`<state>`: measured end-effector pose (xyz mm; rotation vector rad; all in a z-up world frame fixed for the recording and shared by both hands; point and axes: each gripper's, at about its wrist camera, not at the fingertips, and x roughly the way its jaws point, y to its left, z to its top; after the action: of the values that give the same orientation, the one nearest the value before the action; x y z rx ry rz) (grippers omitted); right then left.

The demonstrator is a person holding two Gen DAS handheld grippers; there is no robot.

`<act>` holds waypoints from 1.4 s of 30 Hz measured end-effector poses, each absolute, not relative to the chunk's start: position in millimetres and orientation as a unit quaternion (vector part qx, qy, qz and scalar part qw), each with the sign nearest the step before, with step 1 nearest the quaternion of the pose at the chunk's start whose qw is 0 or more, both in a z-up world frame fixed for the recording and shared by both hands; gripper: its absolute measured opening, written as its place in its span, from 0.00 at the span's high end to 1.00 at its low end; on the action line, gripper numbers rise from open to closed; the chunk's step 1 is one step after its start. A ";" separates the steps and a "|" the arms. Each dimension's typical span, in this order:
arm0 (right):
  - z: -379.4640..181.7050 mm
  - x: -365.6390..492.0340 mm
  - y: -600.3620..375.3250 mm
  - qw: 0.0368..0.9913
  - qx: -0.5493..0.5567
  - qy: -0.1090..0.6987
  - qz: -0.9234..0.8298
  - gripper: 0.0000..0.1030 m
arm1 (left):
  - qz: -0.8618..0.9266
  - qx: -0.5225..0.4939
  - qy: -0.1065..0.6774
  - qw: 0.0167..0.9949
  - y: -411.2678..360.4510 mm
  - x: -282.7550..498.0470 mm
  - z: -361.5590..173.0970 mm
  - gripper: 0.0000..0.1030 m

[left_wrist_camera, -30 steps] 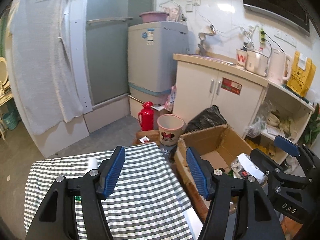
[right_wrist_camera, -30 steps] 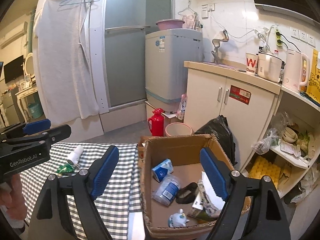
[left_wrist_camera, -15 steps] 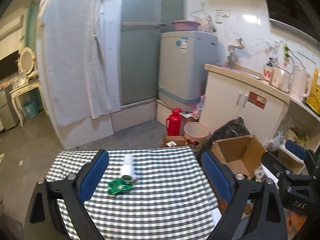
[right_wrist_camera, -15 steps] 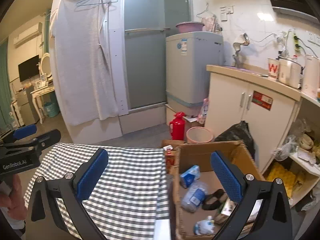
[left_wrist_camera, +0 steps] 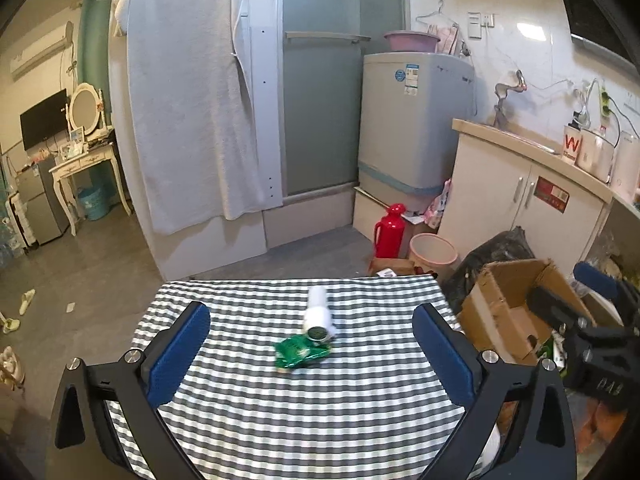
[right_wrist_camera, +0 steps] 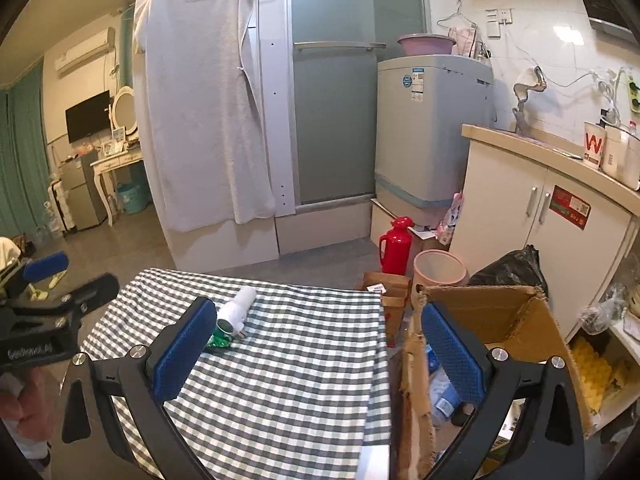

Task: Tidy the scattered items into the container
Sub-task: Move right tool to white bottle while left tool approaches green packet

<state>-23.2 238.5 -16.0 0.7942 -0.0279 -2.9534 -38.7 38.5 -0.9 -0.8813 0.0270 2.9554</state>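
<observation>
A white bottle (left_wrist_camera: pixel 318 312) lies on its side on the checked tablecloth (left_wrist_camera: pixel 280 420), its cap touching a green packet (left_wrist_camera: pixel 300 352). My left gripper (left_wrist_camera: pixel 310 309) hangs above the near part of the table, well short of both; its jaws are opening and nothing is between them. My right gripper (right_wrist_camera: pixel 316 307) is open and empty over the table's right edge, with the bottle (right_wrist_camera: pixel 238 308) and packet (right_wrist_camera: pixel 218 342) beyond its left finger. The cardboard box (right_wrist_camera: pixel 480 304) stands on the floor right of the table and holds several items.
Behind the table stand a red thermos (left_wrist_camera: pixel 390 232), a pink bin (left_wrist_camera: pixel 434 250) and a black bag (left_wrist_camera: pixel 496 248). A white cabinet (right_wrist_camera: pixel 540 208) and a washing machine (right_wrist_camera: pixel 432 128) line the right wall. A hand holds the left gripper (right_wrist_camera: pixel 52 304).
Both views have swung left, from the box toward the table. Both grippers' jaws have spread wider. The bottle and packet now sit mid-frame in the left wrist view.
</observation>
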 end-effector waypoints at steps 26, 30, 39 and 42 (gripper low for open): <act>-55.7 -93.7 170.9 0.061 0.298 0.016 -0.952 0.00 | 0.941 -0.338 -0.002 0.034 -21.8 -85.1 -59.6 0.00; -64.3 -105.9 166.6 0.059 0.308 0.018 -0.949 0.00 | 0.937 -0.347 -0.007 0.039 -24.0 -96.5 -71.8 0.00; -84.7 -131.2 154.4 0.063 0.331 0.029 -0.941 0.00 | 0.926 -0.374 -0.010 0.050 -27.7 -119.6 -98.0 0.00; -91.7 -141.3 149.2 0.065 0.339 0.035 -0.938 0.00 | 0.923 -0.381 -0.004 0.055 -26.0 -126.8 -107.4 0.00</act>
<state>-141.3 149.2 -91.7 1.0240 0.1069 -2.8298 -126.8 -26.0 -107.4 -1.1572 -0.0114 2.8022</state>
